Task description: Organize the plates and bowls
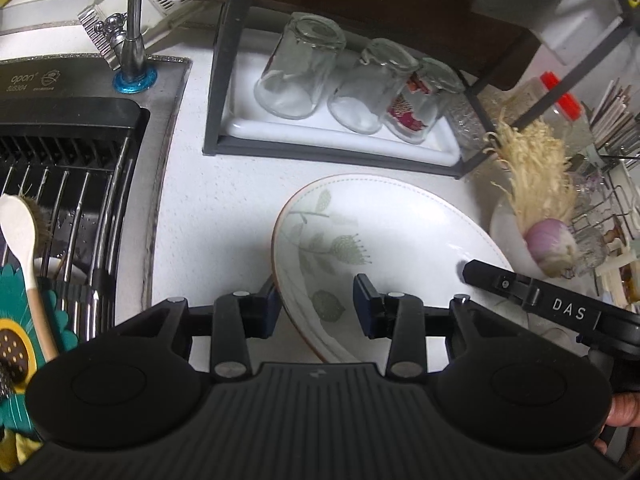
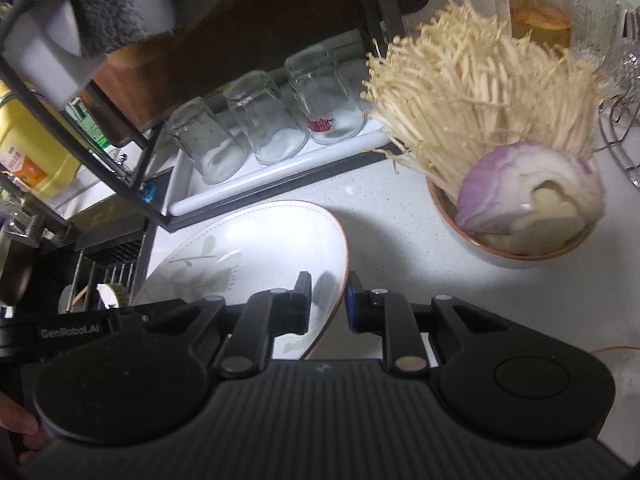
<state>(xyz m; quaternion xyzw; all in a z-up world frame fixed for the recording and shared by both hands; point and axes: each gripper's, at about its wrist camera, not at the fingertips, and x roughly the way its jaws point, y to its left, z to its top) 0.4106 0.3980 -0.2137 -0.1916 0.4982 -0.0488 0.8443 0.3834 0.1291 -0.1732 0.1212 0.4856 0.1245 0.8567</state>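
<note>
Both tools pinch 1 leaf-patterned plate [image 1: 372, 240] by opposite rims, the left tool [image 1: 316, 306] on its near-left edge and the right tool [image 2: 330, 306] on its right edge, the plate tilted above the white worktop [image 1: 216, 208]. Close behind stands a dark rack [image 1: 320, 152] with 3 upturned glasses [image 1: 296, 68]; a bowl [image 2: 512, 248] of enoki mushrooms and half an onion [image 2: 532, 192] sits just right, the sink [image 1: 80, 152] left.
</note>
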